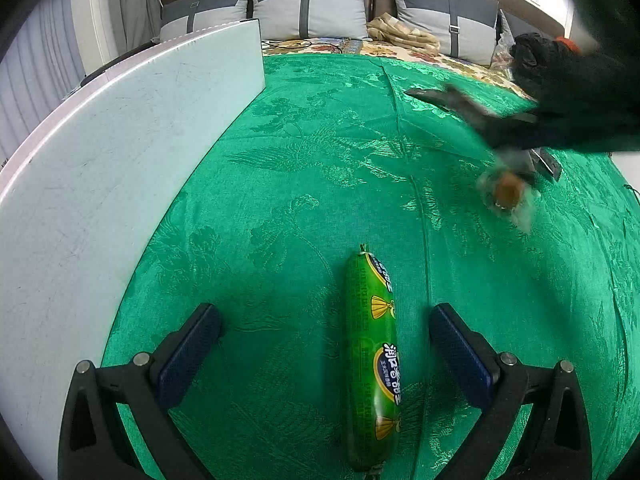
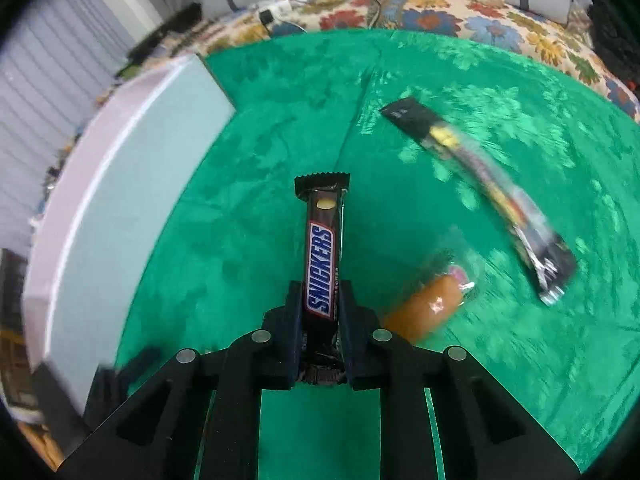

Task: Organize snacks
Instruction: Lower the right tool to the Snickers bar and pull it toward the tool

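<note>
Left wrist view: the left gripper (image 1: 324, 336) stands with its two blue-padded black fingers (image 1: 188, 354) wide apart and nothing pressed between them. One long green sausage in shiny plastic wrap (image 1: 372, 360) lies on the green patterned cloth (image 1: 280, 184) between the fingers, nearer the right one, touching neither. Its yellow and white label carries Chinese characters, too distorted to read. A white flat board with a pale edge (image 1: 120, 168) lies along the left, its rim raised above the cloth. At upper right the blurred right gripper (image 1: 444, 98) reaches in, held by a black-gloved hand (image 1: 536, 60). Below it lies one small orange-brown cake in clear wrap (image 1: 508, 194), blurred. Three grey cushions (image 1: 312, 8) line the back.

Right wrist view: the right gripper (image 2: 322, 300) is clamped narrow on one brown chocolate bar (image 2: 322, 256), its wrapper reading "SNICKERS" in white on blue. The bar sticks out forward above the cloth. To the right, the orange cake (image 2: 428, 304) lies just beside the gripper. Further right lies one long black snack packet with yellow markings (image 2: 480, 196), blurred, writing unreadable. The white board (image 2: 132, 184) stands well apart on the left. A flowered bedspread (image 2: 440, 16) lies beyond.
</note>
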